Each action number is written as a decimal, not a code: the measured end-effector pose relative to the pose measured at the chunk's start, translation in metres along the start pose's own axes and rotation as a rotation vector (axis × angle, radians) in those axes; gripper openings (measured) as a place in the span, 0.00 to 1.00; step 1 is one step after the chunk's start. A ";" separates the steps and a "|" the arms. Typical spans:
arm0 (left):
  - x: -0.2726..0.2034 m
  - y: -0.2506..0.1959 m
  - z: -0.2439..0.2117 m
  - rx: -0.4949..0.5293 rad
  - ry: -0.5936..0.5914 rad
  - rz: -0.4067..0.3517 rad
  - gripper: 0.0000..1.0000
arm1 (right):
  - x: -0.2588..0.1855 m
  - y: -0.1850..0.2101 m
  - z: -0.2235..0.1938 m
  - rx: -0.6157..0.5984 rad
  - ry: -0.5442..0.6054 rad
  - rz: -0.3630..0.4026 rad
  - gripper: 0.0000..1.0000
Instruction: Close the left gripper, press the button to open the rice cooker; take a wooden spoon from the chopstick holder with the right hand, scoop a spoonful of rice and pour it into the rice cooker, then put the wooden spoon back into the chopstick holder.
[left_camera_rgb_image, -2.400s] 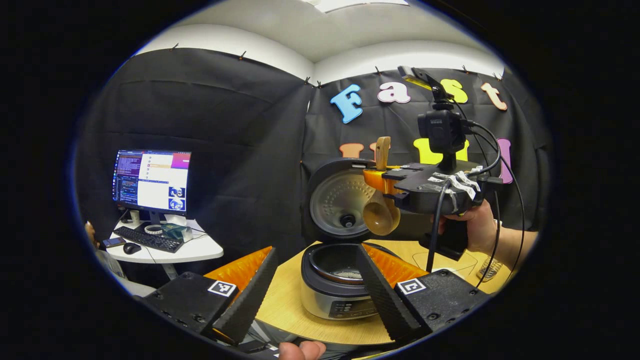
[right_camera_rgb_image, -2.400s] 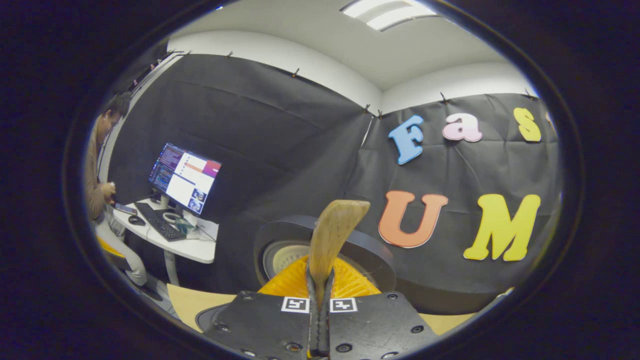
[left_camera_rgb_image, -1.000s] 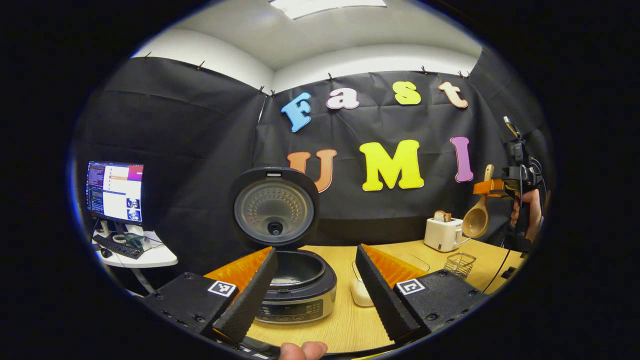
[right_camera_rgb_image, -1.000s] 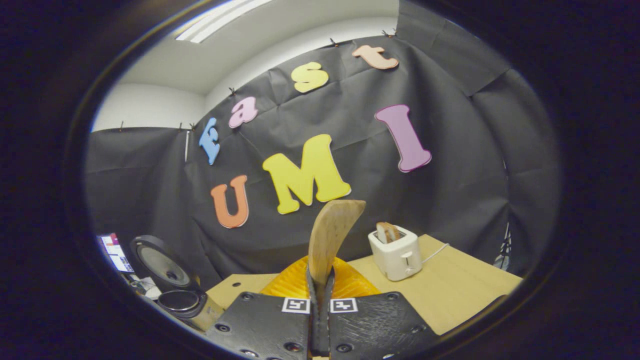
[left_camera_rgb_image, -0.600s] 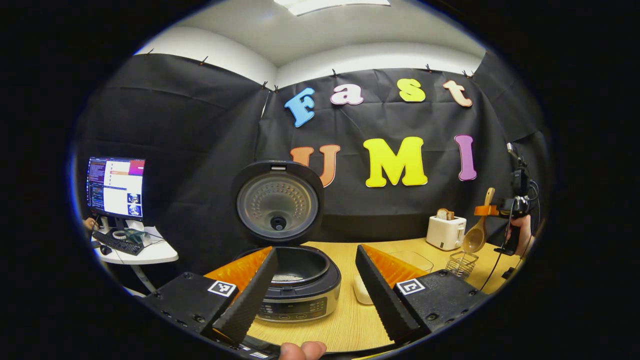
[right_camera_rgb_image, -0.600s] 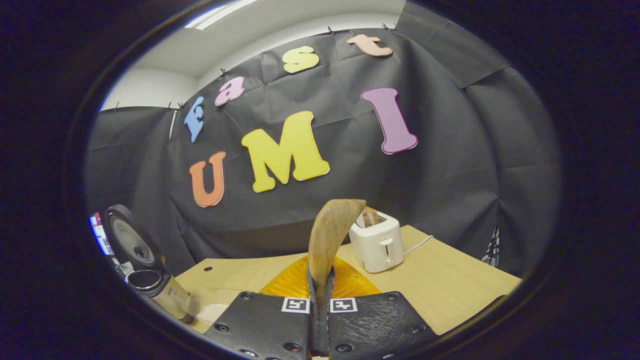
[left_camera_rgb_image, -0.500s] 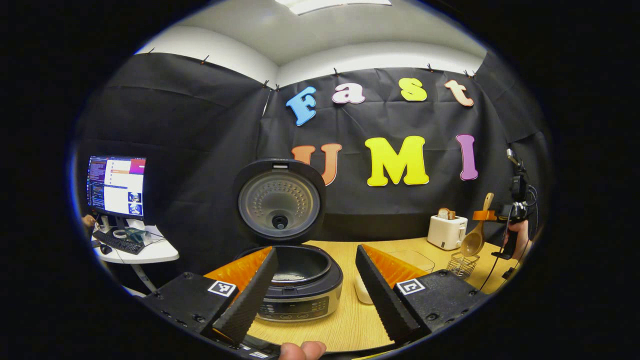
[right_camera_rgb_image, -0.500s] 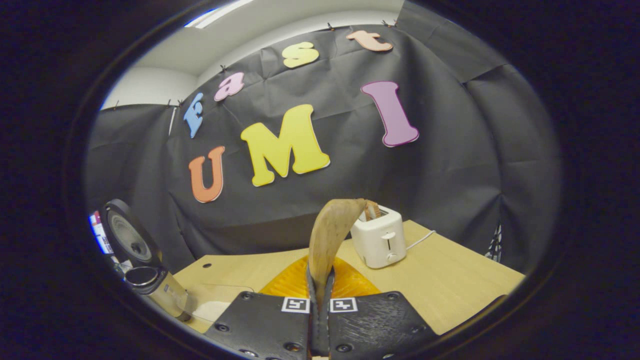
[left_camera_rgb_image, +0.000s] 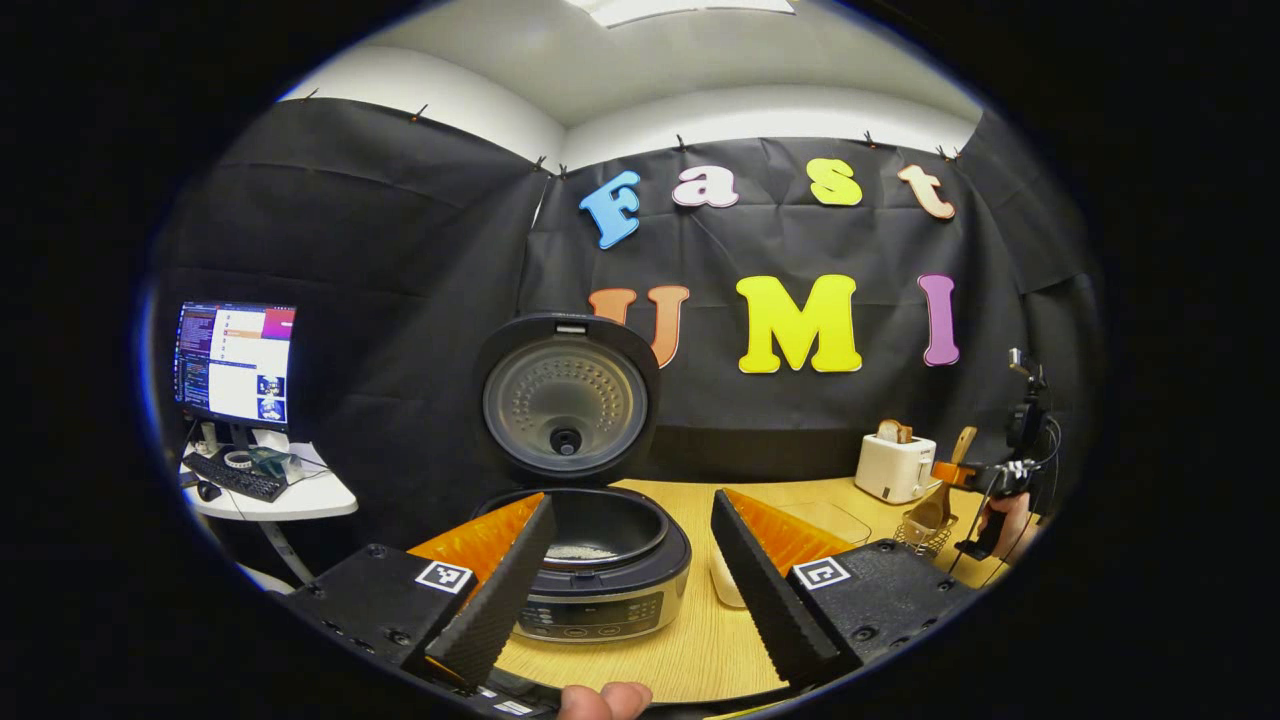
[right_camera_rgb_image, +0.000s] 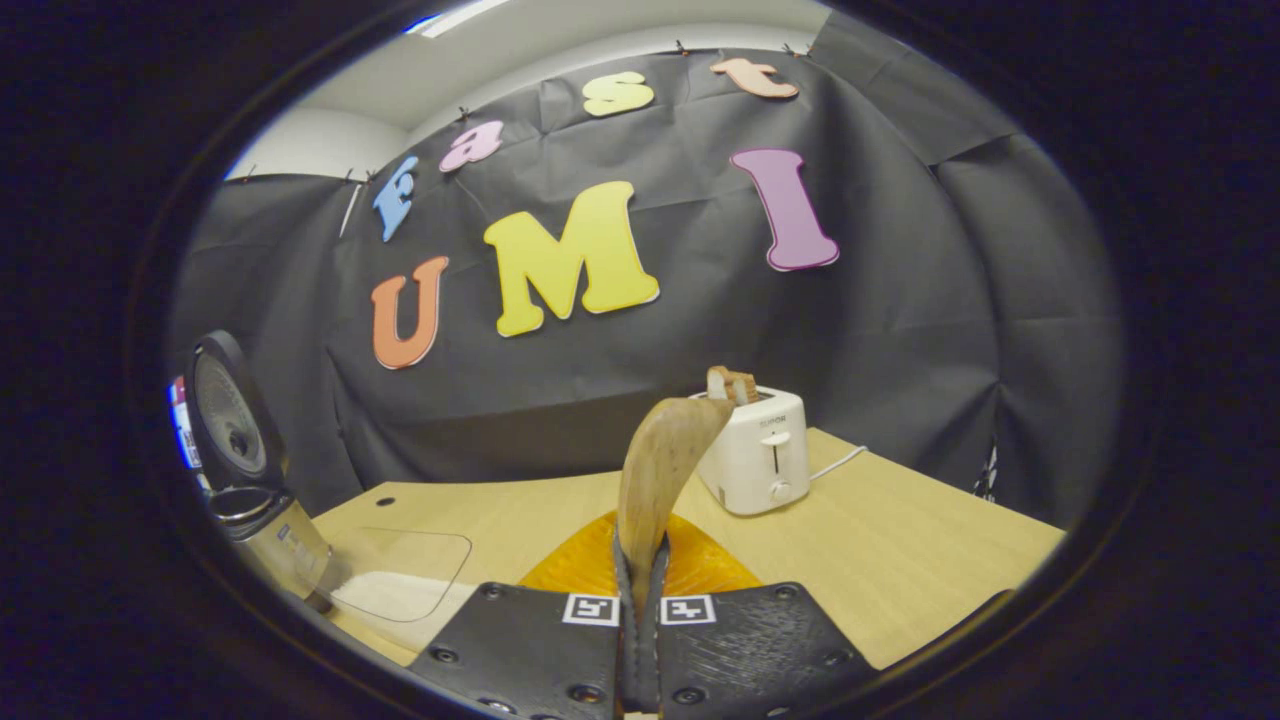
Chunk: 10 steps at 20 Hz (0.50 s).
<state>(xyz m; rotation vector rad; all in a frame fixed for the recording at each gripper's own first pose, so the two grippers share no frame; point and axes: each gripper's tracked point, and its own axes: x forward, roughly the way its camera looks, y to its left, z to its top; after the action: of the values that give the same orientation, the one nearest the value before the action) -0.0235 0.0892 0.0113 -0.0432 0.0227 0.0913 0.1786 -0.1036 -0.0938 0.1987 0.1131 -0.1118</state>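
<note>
At about four o'clock in the left gripper view, the spoon (left_camera_rgb_image: 938, 503) is seen with its bowl lowered into the holder (left_camera_rgb_image: 922, 532), its handle pinched in the right tool (left_camera_rgb_image: 962, 474). A release while the spoon is only partly seated could be followed by it tipping over the wire rim onto the tabletop (left_camera_rgb_image: 690, 640); a slanted entry could also catch the rim and shove or topple the light holder. In the right gripper view the handle (right_camera_rgb_image: 660, 470) rises at twelve o'clock from between the fully closed fingers of the right tool (right_camera_rgb_image: 640, 640), so the spoon is held at mid-handle, bowl below and hidden. The left tool (left_camera_rgb_image: 628, 570) is held wide open and empty, with the cooker (left_camera_rgb_image: 600, 575), lid up, at twelve o'clock between its fingers. A toaster (right_camera_rgb_image: 755, 455) stands at one o'clock of the spoon handle.
</note>
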 end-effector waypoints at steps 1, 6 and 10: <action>0.000 0.004 0.000 0.005 0.003 0.010 1.00 | 0.000 0.002 -0.006 -0.005 0.006 0.004 0.00; -0.001 0.003 0.003 0.009 -0.005 0.013 1.00 | 0.001 -0.004 -0.020 -0.014 0.022 -0.012 0.02; -0.001 0.006 0.004 0.018 -0.011 0.020 1.00 | -0.001 -0.009 -0.017 -0.011 0.015 -0.018 0.08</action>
<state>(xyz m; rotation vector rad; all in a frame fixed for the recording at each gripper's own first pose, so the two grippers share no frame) -0.0254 0.0952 0.0149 -0.0249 0.0129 0.1115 0.1750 -0.1083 -0.1119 0.1880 0.1303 -0.1281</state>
